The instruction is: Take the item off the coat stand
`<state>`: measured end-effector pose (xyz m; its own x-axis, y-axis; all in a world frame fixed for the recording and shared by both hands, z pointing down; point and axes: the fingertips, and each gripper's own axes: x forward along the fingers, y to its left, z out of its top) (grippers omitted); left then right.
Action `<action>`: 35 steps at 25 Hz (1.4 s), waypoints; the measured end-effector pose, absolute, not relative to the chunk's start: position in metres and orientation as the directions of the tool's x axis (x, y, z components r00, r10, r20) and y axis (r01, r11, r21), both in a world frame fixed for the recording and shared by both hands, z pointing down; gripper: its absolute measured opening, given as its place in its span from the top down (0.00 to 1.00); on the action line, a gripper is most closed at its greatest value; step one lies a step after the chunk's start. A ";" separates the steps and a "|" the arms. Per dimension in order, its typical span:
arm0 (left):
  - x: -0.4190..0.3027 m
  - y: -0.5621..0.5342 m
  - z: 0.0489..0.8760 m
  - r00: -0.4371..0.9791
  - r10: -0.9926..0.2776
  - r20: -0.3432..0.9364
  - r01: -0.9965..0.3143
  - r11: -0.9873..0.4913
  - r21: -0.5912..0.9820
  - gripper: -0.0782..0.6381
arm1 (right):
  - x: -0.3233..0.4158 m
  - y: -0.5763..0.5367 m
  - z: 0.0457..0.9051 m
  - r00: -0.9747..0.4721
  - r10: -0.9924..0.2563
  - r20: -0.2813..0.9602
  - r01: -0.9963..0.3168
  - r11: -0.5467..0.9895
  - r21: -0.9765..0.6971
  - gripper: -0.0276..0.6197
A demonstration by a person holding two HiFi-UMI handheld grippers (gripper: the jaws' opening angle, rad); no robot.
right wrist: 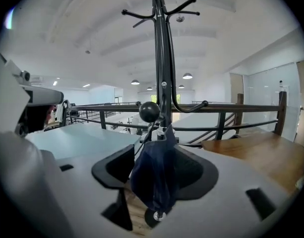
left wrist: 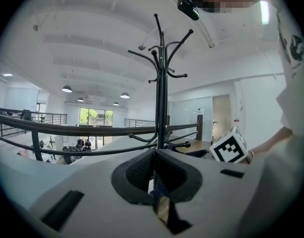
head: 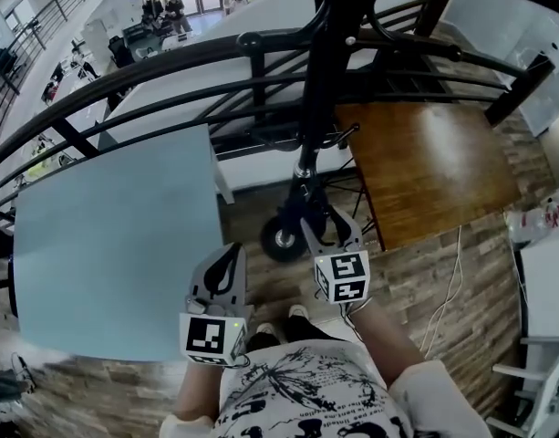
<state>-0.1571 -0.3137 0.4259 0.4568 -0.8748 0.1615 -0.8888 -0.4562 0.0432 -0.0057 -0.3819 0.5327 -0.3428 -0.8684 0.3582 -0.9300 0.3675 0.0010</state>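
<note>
Jaws of right gripper (right wrist: 155, 158) gape around dark blue fabric item (right wrist: 152, 182) on black metal coat stand (right wrist: 161, 58); left gripper (left wrist: 155, 157) has jaws closed.

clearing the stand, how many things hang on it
1: a dark blue item hanging low on the coat stand, between the right gripper's open jaws. Upper hooks bare; lower ones partly hidden.

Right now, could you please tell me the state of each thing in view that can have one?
Left tongs: shut, empty.
Right tongs: open, on either side of the blue item, not gripping it.
Blue item: hanging from the coat stand.
Coat stand: upright.
</note>
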 end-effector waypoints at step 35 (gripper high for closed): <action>-0.150 -0.294 0.418 0.569 -0.815 0.109 -0.822 -0.565 0.062 0.88 | 0.005 -0.312 0.448 -0.312 -0.917 0.248 -0.947 0.320 -0.009 0.94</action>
<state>-0.1500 -0.2944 0.4176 0.5688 -0.8152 0.1092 -0.8224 -0.5655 0.0622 0.0049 -0.3117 0.4483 -0.3123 -0.9172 0.2476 -0.9474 0.3200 -0.0092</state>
